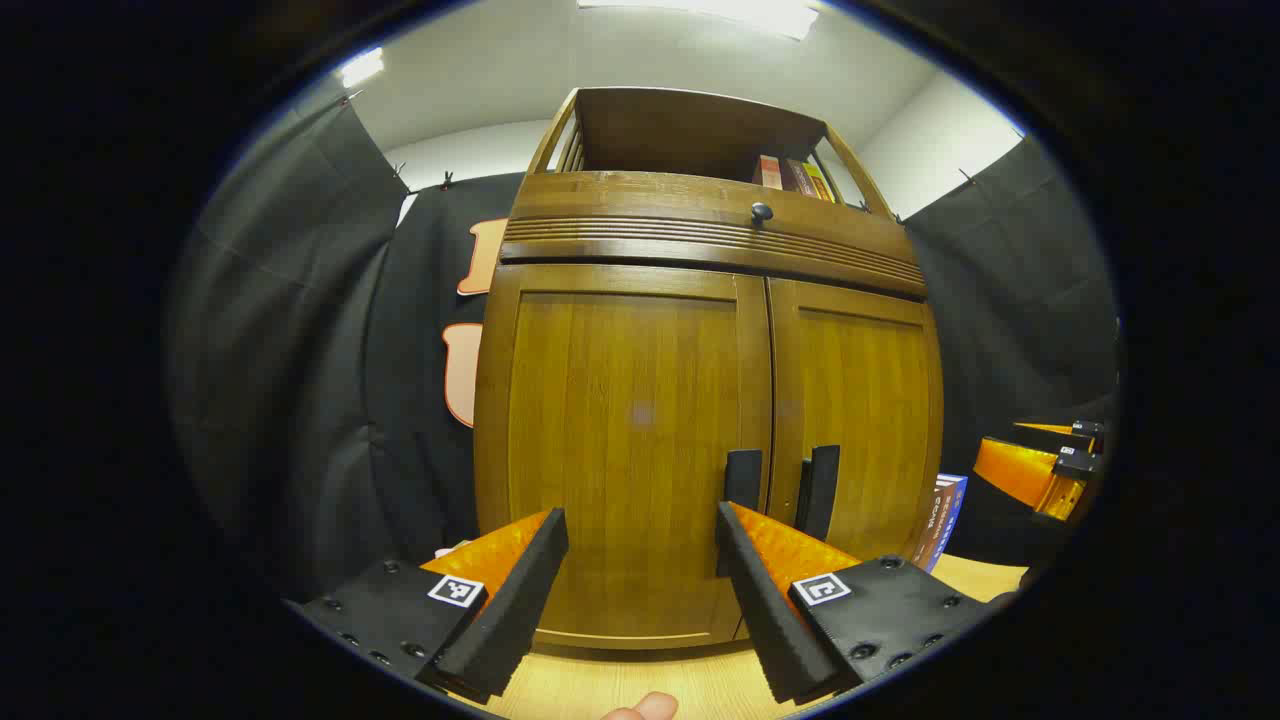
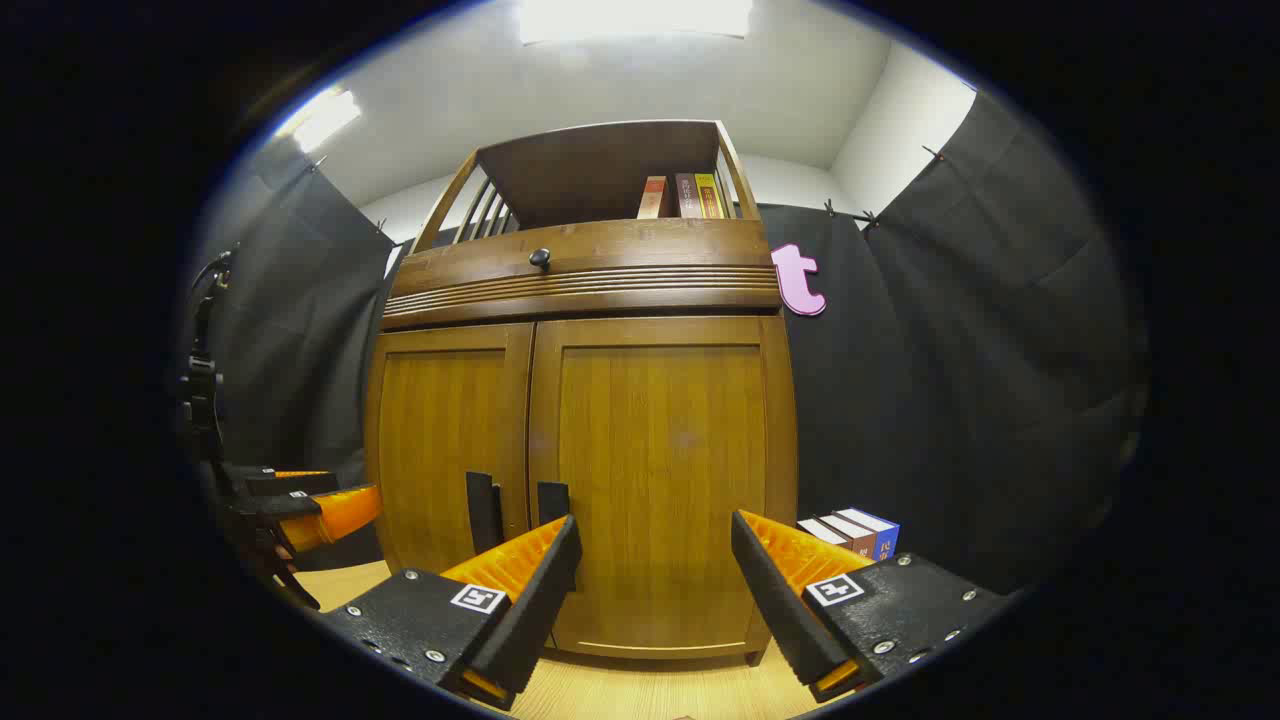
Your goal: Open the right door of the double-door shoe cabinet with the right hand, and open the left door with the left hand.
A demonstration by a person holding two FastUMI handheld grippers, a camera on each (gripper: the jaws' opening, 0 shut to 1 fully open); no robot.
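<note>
Seemingly both doors (image 1: pixel 622 440) closed.

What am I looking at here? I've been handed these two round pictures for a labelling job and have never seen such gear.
There is no robot. A person holds a pair of tongs in each hand, and a fisheye camera rides on each pair, looking forward along its two fingers.

In the left gripper view, the left tongs stand open at the bottom; the right tongs show at the right edge. In the right gripper view, the right tongs stand open too. Neither holds anything.

Ahead is a wooden shoe cabinet on a light wooden surface. Its left door and right door are both shut, with two dark handles where they meet. Above are a drawer knob and a shelf with books. More books stand beside the cabinet.
</note>
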